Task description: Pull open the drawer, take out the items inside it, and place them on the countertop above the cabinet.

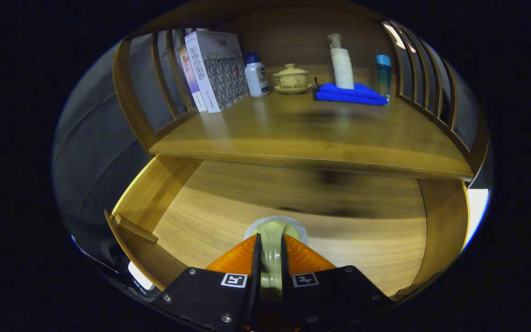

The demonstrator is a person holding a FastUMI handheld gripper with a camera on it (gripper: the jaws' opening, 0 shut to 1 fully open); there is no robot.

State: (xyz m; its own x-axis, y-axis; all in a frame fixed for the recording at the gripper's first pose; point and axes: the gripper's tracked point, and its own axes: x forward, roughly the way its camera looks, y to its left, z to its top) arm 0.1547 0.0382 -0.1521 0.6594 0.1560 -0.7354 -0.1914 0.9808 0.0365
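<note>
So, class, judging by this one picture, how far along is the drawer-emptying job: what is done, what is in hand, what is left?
Done: the drawer is pulled open, its wooden floor showing. In hand: the hand-held gripper is shut on a pale green item, held above the drawer floor. Left: setting that item on the countertop, where books, a bottle, a lidded cup and a blue cloth already stand at the back. The drawer's rear lies under the countertop, so more items there cannot be ruled out.
</note>
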